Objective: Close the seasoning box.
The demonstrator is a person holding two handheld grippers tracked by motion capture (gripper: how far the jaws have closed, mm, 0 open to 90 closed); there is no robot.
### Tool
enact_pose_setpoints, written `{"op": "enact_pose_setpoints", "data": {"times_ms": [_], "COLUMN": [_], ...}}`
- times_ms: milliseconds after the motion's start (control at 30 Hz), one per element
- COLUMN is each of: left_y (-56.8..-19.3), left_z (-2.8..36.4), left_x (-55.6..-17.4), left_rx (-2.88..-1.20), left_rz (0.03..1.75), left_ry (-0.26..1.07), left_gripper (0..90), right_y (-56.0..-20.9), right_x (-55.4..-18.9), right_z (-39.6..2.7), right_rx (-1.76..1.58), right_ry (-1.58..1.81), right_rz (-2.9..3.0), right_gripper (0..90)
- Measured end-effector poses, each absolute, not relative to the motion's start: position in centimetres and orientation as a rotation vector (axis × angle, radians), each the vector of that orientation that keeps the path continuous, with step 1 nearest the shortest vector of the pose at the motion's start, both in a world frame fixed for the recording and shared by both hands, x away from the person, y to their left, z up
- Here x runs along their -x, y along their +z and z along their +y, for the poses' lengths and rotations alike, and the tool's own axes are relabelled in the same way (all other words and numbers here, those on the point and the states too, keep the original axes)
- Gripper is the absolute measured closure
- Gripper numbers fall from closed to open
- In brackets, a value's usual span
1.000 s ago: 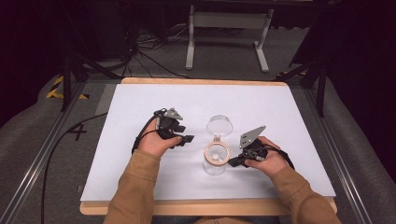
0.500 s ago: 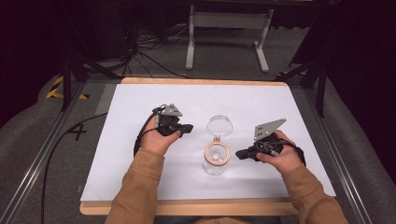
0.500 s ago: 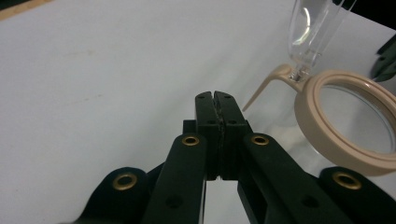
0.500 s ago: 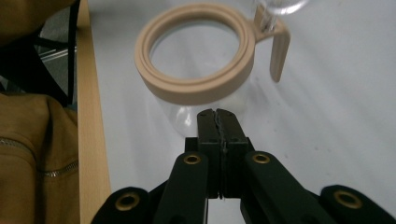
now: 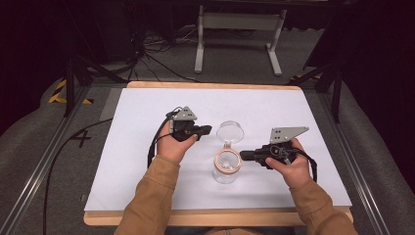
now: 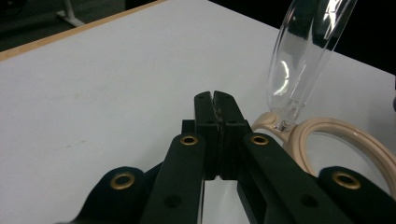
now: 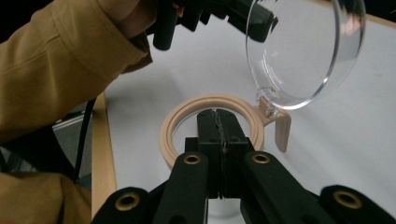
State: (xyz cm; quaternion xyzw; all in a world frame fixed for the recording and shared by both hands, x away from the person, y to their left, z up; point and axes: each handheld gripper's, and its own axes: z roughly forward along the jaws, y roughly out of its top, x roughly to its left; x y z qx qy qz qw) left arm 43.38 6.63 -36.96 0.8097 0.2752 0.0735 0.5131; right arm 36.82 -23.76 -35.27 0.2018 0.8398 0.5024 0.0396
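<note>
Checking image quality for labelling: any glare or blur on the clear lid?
Left gripper view: clear lid carries bright streaks, and the near hand-held gripper linkage is soft. Right gripper view: lid rim sharp, mild reflections. High view: lid faint against the white table.

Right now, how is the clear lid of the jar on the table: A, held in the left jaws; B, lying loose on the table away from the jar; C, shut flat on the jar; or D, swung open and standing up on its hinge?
D: the clear lid stands up from the hinge at the beige rim of the jar, its mouth uncovered.
</note>
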Motion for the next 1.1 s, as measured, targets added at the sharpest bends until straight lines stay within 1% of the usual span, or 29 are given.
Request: {"op": "enact_pose_setpoints", "data": {"times_ms": [133, 433, 1100], "left_y": [-36.9, -37.0, -36.6], "left_z": [6.1, 5.6, 5.3], "left_x": [-43.2, -43.4, -42.7], "left_rx": [-1.943, -1.932, -1.954], "left_rz": [0.639, 0.608, 0.54], "left_ry": [0.172, 0.208, 0.175], "left_gripper": [89.1, 88.7, 88.6], "right_y": [-35.7, -36.1, -35.6], "right_x": [-36.9, -36.7, -36.8], "right_z": [-23.5, -22.7, -22.6], "right_rx": [-0.636, -0.635, -0.644], "right_ry": [1.583, 1.605, 1.65], "right_rz": [2.533, 2.531, 2.5], "right_gripper": [90.0, 90.0, 90.0]}}
